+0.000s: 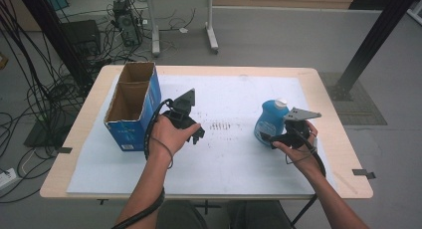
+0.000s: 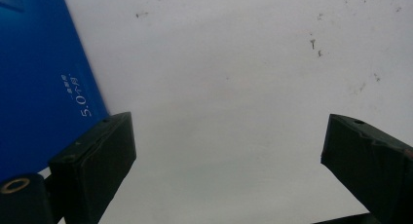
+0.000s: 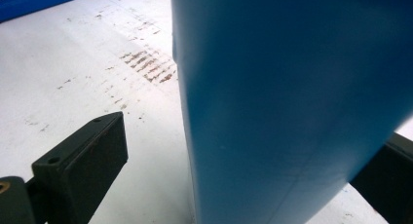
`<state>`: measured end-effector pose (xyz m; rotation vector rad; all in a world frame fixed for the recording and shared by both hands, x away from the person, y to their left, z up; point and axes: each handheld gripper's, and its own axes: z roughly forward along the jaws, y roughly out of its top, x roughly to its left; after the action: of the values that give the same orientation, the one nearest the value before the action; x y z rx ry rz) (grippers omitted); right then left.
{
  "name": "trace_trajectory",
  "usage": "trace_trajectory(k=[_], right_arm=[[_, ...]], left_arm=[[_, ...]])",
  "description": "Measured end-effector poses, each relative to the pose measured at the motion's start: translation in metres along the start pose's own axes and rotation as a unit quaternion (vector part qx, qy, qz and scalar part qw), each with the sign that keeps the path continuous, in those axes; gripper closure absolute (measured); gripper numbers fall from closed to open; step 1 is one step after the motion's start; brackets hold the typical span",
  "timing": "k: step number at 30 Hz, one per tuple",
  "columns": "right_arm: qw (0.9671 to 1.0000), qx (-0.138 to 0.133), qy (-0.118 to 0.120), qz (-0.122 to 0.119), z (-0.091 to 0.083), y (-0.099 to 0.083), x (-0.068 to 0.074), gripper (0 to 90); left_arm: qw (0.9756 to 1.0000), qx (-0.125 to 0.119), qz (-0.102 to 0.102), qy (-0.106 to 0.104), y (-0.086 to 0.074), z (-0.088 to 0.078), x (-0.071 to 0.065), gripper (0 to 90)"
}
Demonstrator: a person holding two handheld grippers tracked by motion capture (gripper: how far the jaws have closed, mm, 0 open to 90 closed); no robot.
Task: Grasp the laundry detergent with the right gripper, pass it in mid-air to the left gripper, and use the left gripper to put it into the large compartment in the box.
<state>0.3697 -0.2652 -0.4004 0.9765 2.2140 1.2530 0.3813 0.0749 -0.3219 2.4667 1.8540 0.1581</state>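
1. Bottle (image 1: 271, 120), blue plastic with a pale cap, stood upright on the right half of the white sheet (image 1: 234, 154) covering the counter (image 1: 328, 97). In the right gripper view its blue body (image 3: 287, 102) rose large between the two black jaws.
2. Right claw (image 1: 268, 138), held in the person's right hand (image 1: 298, 145), sat at the bottle's near side with its jaws spread wide. One jaw stood apart from the bottle on the left of the right gripper view; whether the other touched it could not be told.
3. Left claw (image 1: 198, 134), held in the left hand (image 1: 171, 134), rested low over the sheet just right of the box. Its jaws stood wide apart with nothing between them (image 2: 226, 151).
4. Cardboard box (image 1: 133, 105), blue outside, brown inside, open at the top with two compartments, stood at the counter's left side. Its blue wall with white print (image 2: 44, 87) showed beside the left jaw in the left gripper view.
5. Dark scuff marks (image 1: 221, 125) lay on the sheet between the two claws, also seen left of the bottle (image 3: 146, 68).
6. Floor beyond the counter carried tangled cables (image 1: 30, 89).
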Motion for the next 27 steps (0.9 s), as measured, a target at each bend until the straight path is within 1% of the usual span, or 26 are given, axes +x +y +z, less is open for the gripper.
trace_trajectory(k=[27], right_arm=[[1.0, -0.003, 0.002, -0.004, 0.0027, 0.0007, 0.0002, 1.9]], left_arm=[[1.0, -0.001, 0.001, 0.0, 0.0013, -0.0002, 0.0002, 6.2]])
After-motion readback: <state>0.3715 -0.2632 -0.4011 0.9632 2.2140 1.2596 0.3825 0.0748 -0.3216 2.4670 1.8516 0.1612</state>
